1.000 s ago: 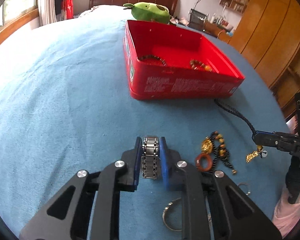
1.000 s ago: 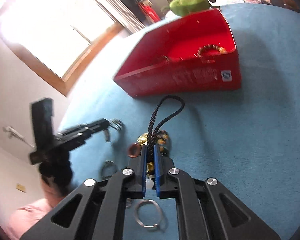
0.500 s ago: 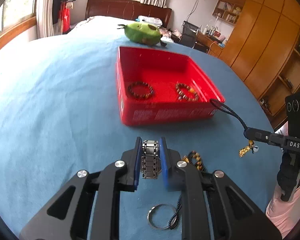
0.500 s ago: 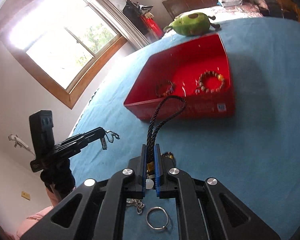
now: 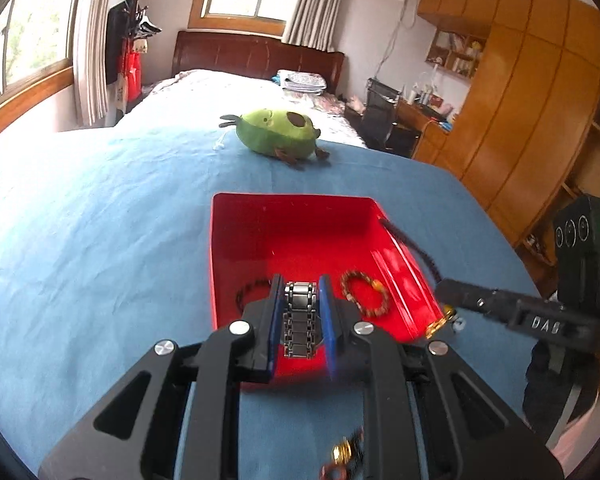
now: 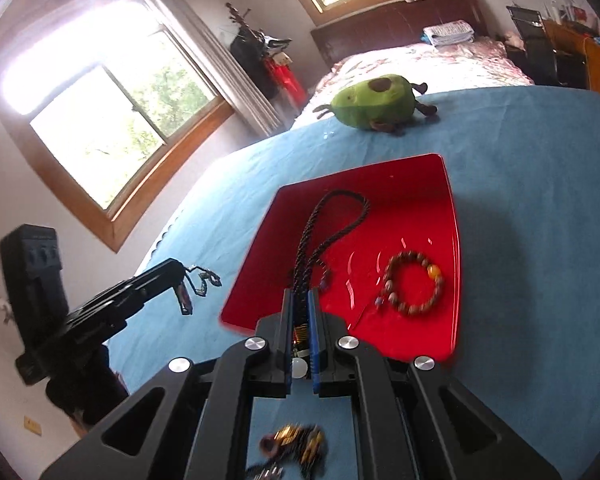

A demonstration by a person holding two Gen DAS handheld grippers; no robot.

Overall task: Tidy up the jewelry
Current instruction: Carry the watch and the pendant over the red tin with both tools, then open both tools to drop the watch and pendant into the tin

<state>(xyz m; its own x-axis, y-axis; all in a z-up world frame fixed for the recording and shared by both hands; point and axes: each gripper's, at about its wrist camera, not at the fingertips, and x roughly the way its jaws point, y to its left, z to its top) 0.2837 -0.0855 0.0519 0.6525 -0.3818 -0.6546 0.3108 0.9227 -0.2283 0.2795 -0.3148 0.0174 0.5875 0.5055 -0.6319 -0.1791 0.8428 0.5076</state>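
A silver metal link bracelet (image 5: 299, 322) hangs clamped flat between blue fingers (image 5: 275, 320) above the red tin (image 5: 220, 264). A dark braided cord (image 6: 324, 236) loops over it toward 12 o'clock. Inside, a brown bead bracelet (image 6: 414, 283) lies at 3 o'clock.

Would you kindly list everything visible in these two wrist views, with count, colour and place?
tin box: one, red, open, on the blue cloth
beaded bracelet: one, brown with an amber bead, on the box floor
dark bracelet: one, partly hidden, on the box floor beside the left fingers
metal link bracelet: one, silver, held over the box's near end
cord pendant: one, dark braided loop, held above the box
loose jewelry: a blurred gold and dark cluster, on the cloth near the cameras
plush toy: one, green, beyond the box
blue cloth: one, covering the surface
left gripper: black, blue fingers, shut on the link bracelet
right gripper: black, blue fingers, shut on the cord
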